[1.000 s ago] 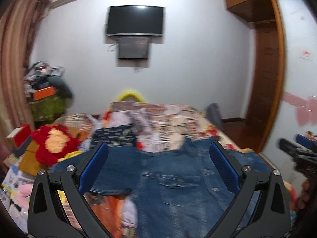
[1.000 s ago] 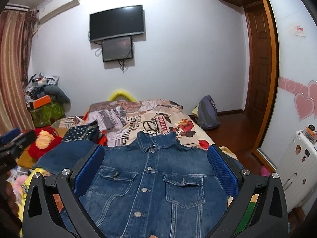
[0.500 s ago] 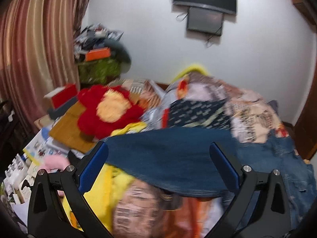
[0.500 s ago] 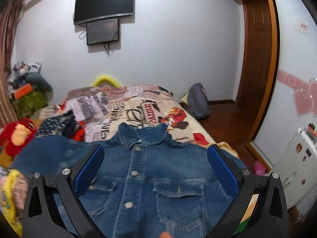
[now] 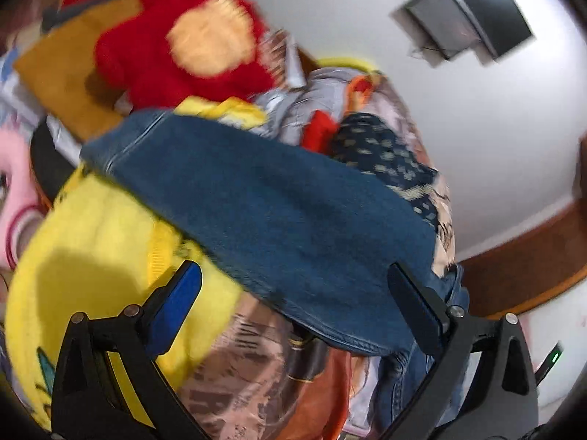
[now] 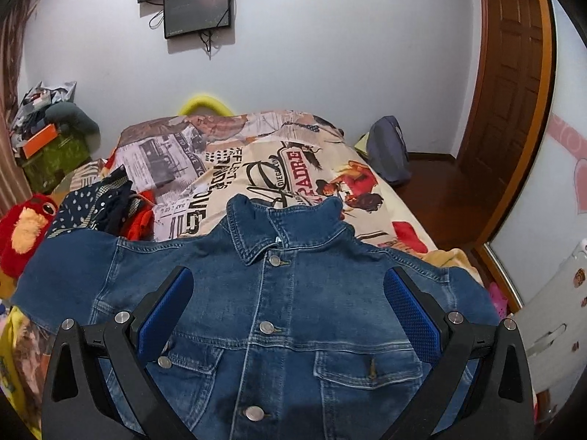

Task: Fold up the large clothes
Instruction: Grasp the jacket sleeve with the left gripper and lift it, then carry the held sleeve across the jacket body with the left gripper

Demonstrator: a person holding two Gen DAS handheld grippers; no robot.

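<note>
A blue denim jacket point(image 6: 286, 315) lies front up and buttoned on the bed, collar toward the far wall. My right gripper point(image 6: 288, 304) is open and empty just above its chest, below the collar. The jacket's left sleeve point(image 5: 279, 212) stretches out to the side over a pile of things. My left gripper point(image 5: 293, 293) is open and empty, tilted, close above the near edge of that sleeve. The view there is blurred.
The bed has a printed cover point(image 6: 256, 161). A red plush toy point(image 5: 183, 44), a yellow plush point(image 5: 91, 256) and a dotted dark cloth point(image 5: 381, 154) lie beside the sleeve. A grey backpack point(image 6: 389, 154) and a wooden door point(image 6: 510, 73) are at the right.
My left gripper has swung left and down, tilting, from the jacket's body to its left sleeve. My right gripper has moved down closer to the jacket's chest.
</note>
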